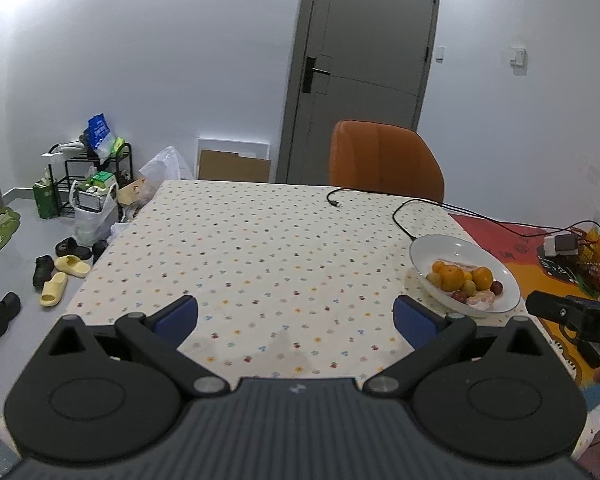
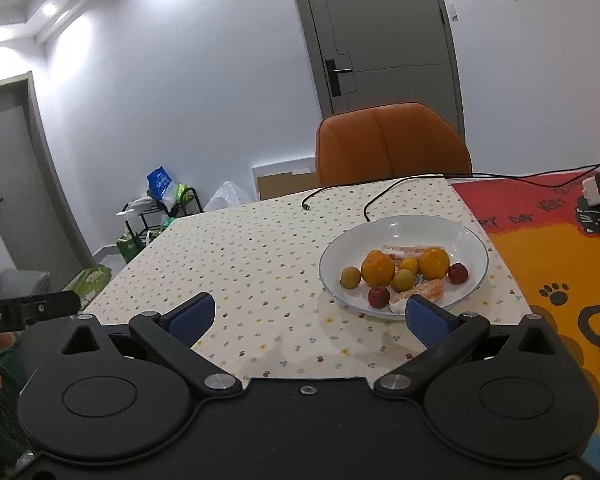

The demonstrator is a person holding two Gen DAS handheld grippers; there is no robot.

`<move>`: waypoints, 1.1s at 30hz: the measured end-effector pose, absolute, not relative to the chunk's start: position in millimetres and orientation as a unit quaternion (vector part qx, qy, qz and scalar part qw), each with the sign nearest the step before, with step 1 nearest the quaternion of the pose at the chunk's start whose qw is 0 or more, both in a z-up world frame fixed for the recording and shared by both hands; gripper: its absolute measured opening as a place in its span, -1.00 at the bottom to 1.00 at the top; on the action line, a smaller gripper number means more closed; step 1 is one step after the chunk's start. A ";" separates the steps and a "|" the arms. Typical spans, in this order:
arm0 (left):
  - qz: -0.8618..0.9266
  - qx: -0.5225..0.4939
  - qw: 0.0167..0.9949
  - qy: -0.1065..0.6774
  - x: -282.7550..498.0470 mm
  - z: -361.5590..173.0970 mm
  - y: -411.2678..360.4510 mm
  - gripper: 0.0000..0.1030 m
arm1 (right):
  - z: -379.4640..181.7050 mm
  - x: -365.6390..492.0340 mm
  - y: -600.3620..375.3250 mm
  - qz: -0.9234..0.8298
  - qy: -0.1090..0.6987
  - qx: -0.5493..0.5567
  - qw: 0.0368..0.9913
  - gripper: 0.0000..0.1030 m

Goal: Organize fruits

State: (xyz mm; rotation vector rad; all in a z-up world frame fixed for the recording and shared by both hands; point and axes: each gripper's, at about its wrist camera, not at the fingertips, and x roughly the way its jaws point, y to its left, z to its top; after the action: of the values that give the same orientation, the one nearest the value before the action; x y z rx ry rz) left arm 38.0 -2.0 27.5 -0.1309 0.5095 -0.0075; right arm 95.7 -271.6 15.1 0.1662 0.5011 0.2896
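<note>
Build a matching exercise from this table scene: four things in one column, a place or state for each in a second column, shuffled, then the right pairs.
Things
1. large orange
2. black cable
3. orange chair
4. right gripper

Places or states
A. behind the far edge of the table
B. open, holding nothing
C. in the white plate, among the other fruit
D. lying on the dotted tablecloth, beyond the plate

Pairs: 1-C, 2-D, 3-A, 4-B
</note>
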 end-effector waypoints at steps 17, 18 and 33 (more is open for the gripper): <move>0.011 -0.045 0.963 0.264 25.1 16.3 6.7 1.00 | 10.7 78.3 -242.6 0.159 0.263 0.054 0.950 1.00; 0.013 -0.047 0.963 0.265 25.9 15.9 7.5 1.00 | 10.6 78.5 -243.4 0.158 0.263 0.055 0.950 1.00; 0.014 -0.044 0.962 0.271 28.4 11.4 5.4 1.00 | 6.1 80.6 -244.8 0.164 0.271 0.063 0.946 1.00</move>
State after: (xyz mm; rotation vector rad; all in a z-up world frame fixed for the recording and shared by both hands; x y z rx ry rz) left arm 28.4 5.4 11.4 -0.0885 0.5483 0.0289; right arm 80.6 -244.8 6.1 0.1286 0.5525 0.3341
